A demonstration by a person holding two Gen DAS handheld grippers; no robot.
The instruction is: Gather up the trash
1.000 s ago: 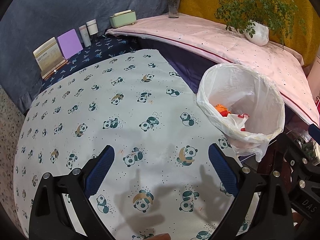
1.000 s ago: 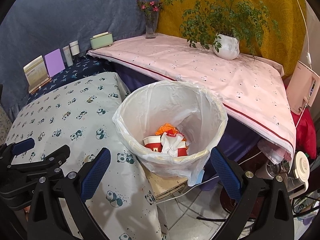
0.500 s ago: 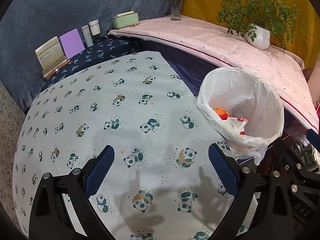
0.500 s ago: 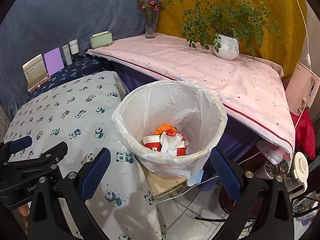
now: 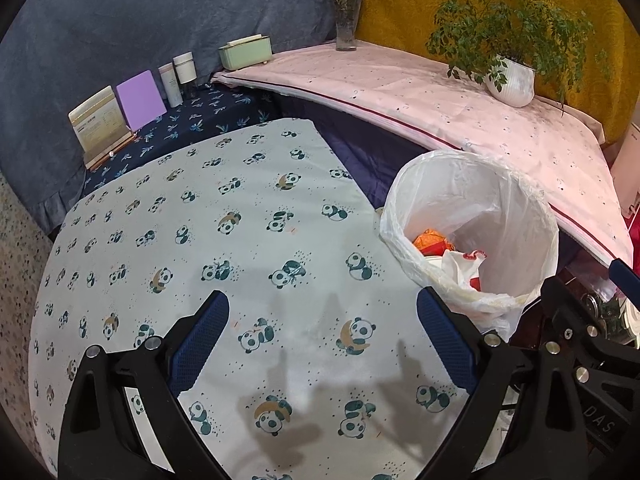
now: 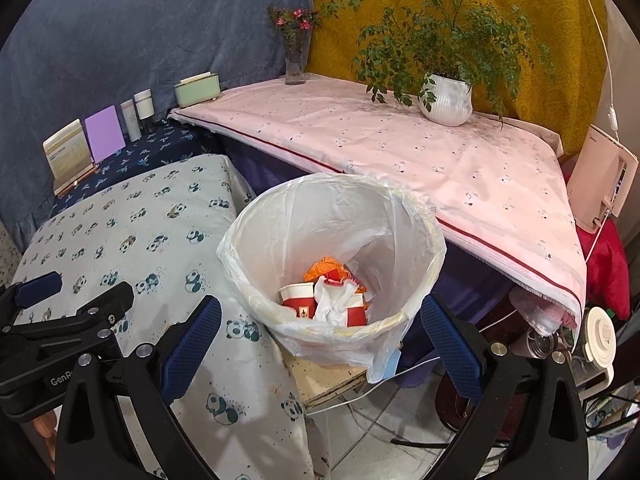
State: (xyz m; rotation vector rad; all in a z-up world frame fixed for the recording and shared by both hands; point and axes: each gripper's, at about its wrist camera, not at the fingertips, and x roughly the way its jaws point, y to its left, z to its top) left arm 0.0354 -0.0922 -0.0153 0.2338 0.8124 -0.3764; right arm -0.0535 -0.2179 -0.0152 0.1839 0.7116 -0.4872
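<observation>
A bin lined with a white plastic bag (image 6: 416, 216) stands beside the panda-print table (image 6: 132, 216). It holds red paper cups (image 6: 298, 298), crumpled white paper (image 6: 332, 300) and an orange wrapper (image 6: 324, 266). My right gripper (image 6: 320, 332) is open and empty, just in front of the bin's near rim. My left gripper (image 5: 322, 326) is open and empty above the panda-print table (image 5: 200, 216), with the bin (image 5: 532, 216) to its right. The trash (image 5: 460, 256) shows inside the bin in the left wrist view too.
A pink-covered table (image 6: 400, 144) behind the bin carries a potted plant (image 6: 446, 100), a flower vase (image 6: 295, 60) and a green box (image 6: 197, 90). Cards and small bottles (image 5: 176, 80) stand on a dark-blue shelf. Cables and clutter (image 6: 560, 340) lie at the right.
Both grippers have drifted slightly back and up; the bin sits a little lower in the views. Both stay open and empty.
</observation>
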